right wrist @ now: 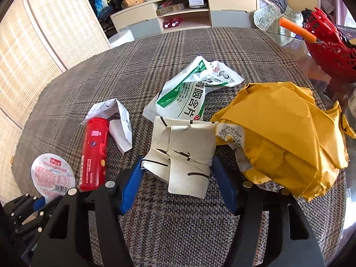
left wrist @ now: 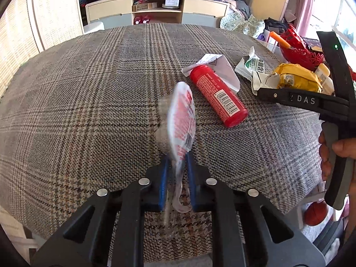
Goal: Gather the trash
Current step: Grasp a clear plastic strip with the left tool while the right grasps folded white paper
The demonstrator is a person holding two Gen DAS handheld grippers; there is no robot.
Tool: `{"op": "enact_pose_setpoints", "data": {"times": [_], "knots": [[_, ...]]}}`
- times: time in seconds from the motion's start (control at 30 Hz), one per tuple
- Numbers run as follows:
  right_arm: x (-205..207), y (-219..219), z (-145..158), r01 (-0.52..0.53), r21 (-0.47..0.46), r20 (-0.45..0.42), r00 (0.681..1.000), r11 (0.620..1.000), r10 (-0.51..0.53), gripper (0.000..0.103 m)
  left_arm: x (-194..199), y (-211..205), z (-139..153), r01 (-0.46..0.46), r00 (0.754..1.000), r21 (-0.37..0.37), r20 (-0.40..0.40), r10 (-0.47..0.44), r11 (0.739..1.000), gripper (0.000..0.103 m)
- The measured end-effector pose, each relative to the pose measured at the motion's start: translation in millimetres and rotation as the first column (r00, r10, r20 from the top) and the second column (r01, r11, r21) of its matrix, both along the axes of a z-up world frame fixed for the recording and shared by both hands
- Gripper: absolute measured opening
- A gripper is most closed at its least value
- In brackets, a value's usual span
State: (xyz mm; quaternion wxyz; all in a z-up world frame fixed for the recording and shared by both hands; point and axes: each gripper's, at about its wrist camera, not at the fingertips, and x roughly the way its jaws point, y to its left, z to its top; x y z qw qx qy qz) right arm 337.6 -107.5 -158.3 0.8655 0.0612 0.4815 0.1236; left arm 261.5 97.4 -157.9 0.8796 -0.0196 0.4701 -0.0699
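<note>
**Lid in the left claw, white carton between the right claw's fingers**

The left claw [left wrist: 176,155] is clenched on a peel-off foil lid [left wrist: 181,120], its blue fingers [left wrist: 163,173] pinching the lid's tab. The lid stands edge-on and blurred in the left wrist view, so its print is hard to read there; the right wrist view shows its round printed face [right wrist: 52,173] at the lower left, with the claw below it partly cut off by the frame edge.

The right claw [right wrist: 178,173] is spread wide, its fingers [right wrist: 131,184] on either side of a crumpled white carton [right wrist: 184,155] lying on the plaid-covered desk [right wrist: 178,227]; whether the pads touch it cannot be told. In the left wrist view one finger of that claw hides part of the carton [left wrist: 261,81].

On the desk lie a red tube [right wrist: 93,153] resting on folded paper [right wrist: 120,124], a green-and-white wrapper [right wrist: 189,93] behind the carton, and a crumpled yellow envelope [right wrist: 284,138] just beside it. A red basket [right wrist: 333,55] sits at the far right, cut off by the fisheye rim.
</note>
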Motion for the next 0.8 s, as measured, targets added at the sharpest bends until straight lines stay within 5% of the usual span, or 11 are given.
{"op": "enact_pose_setpoints", "data": {"times": [0.8], "knots": [[-144,-51,31,-0.040,0.072,0.007,0.999,0.997,0.040,0.058,-116,-68,22,0.053,0.998,-0.048,0.027,-0.052,0.997,0.009]]}}
